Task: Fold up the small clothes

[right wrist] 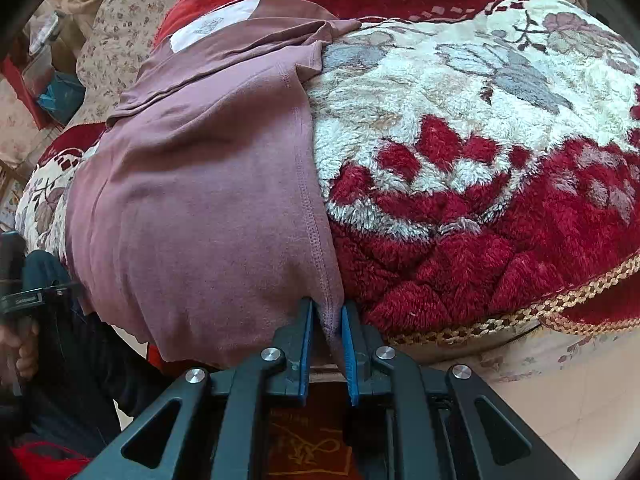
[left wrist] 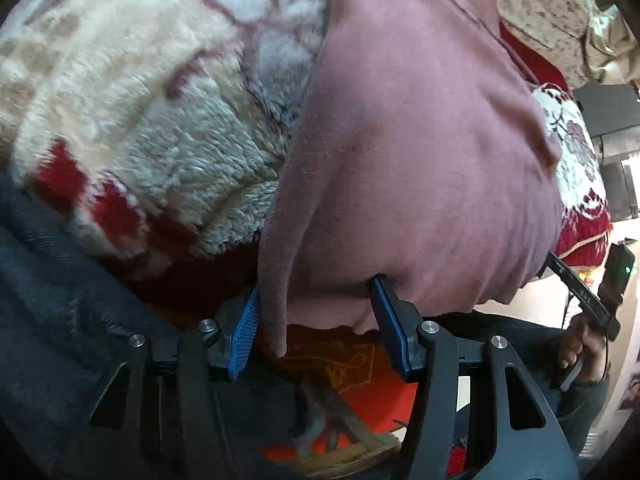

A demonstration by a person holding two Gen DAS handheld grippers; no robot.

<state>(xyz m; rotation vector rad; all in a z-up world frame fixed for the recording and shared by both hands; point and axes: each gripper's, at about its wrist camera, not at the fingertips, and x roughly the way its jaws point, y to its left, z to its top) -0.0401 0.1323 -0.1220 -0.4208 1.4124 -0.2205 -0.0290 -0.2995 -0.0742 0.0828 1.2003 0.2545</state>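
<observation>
Here, a dusty-pink garment lies spread over a plush red-and-cream floral blanket, its near hem hanging off the blanket's edge toward both cameras.

Right wrist view: right gripper at 6 o'clock, blue pads drawn close and pinching the stitched side seam at the garment's lower corner. Cloth runs up from the pinch toward 11 o'clock, where a white label shows near the collar end. Blanket fills 12 to 4 o'clock, braided gold trim along its rim at 4 o'clock. A hand on the other tool's handle sits at 8 o'clock.

Left wrist view: left gripper at 6 o'clock, jaws spread apart. The opposite hem corner droops between the pads, beside the left pad; the right pad's tip touches the hem's underside. Not pressed from both sides. Garment covers centre through 1 o'clock; blanket from 9 to 11 o'clock. Orange printed fabric lies below the jaws. The right tool and its hand appear at 4 o'clock.
</observation>
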